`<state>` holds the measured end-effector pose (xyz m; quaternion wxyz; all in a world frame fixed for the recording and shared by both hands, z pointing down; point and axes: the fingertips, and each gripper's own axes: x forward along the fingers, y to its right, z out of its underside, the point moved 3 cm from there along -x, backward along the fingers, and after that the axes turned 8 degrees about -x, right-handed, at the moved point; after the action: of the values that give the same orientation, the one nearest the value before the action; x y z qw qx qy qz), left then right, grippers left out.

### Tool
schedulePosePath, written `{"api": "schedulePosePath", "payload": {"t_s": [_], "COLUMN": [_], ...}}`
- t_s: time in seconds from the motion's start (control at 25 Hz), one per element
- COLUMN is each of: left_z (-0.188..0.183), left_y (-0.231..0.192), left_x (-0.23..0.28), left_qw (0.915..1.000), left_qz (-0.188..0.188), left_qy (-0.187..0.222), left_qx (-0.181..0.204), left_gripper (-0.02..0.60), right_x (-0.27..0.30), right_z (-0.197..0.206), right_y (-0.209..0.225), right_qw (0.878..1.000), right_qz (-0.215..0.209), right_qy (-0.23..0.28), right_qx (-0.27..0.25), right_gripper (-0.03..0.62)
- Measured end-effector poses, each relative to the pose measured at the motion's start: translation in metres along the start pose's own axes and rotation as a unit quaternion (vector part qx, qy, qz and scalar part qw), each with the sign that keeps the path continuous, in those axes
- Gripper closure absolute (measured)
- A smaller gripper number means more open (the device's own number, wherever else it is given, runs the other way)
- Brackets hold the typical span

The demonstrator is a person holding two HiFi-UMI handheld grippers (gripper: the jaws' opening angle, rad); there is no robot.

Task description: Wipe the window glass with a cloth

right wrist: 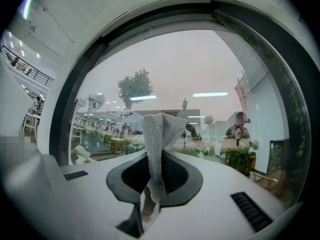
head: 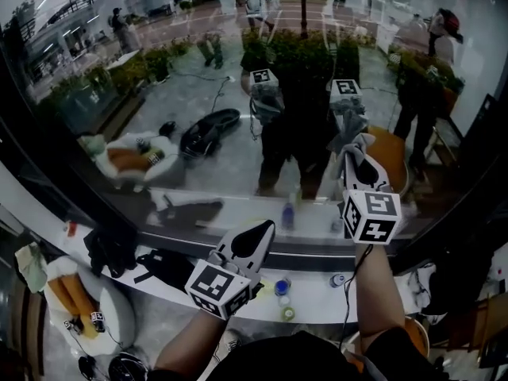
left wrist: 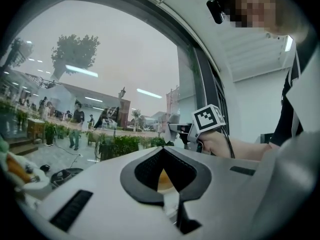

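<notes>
Clearly the wiping step is at hand: the cloth (right wrist: 160,129), a grey knitted strip, is pinched in the right gripper (right wrist: 159,156), and its free end stands up past the tips toward the window glass (right wrist: 175,69). From the head view, that right gripper (head: 359,151) is raised on the right and far from the body, with the cloth (head: 352,133) close to the window glass (head: 198,70). Whether the fabric actually presses on the pane I cannot tell. The left gripper (head: 262,232) hangs lower and nearer, to the left, above a white ledge (head: 317,302). In the left gripper view, the left gripper (left wrist: 162,156) has its jaws pressed together with nothing caught between them. I judge that the next move calls for pushing the cloth flat against the pane and sweeping it across. The pinch must hold firm so the strip does not slip out, and the idle gripper should keep clear of the glass.
</notes>
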<state>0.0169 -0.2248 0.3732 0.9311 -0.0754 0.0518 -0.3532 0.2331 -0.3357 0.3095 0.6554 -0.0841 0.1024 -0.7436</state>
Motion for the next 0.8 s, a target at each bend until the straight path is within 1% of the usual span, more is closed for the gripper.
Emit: {"api": "schedulePosePath", "payload": {"t_s": [0.16,0.32,0.48,0.8], "left_z": [-0.007,-0.009,-0.015,-0.015], "left_y": [-0.024,-0.046,-0.065,-0.097], "left_x": [-0.023,-0.051,-0.073,-0.113], "left_qw": [0.9999,0.9995,0.9991,0.9975], "left_qz": [-0.014,-0.025,-0.036,-0.065], "left_qy": [0.009,0.014,0.021,0.028], "left_qx": [0.003,-0.008,0.004,0.002], "left_gripper": [0.575,0.575,0.575,0.575], "right_x": [0.017,0.028,0.040,0.061], "right_z": [-0.013,-0.027,-0.038,-0.052], "right_y": [-0.037,-0.078,-0.112,-0.182], "right_qw": [1.000,0.999,0.999,0.996], "right_qz": [-0.015,-0.030,-0.046,-0.089], "right_qy": [0.004,0.007,0.011,0.019], "right_qx": [-0.007,-0.011,-0.012,-0.019], "right_gripper": [0.542,0.542,0.542,0.542]}}
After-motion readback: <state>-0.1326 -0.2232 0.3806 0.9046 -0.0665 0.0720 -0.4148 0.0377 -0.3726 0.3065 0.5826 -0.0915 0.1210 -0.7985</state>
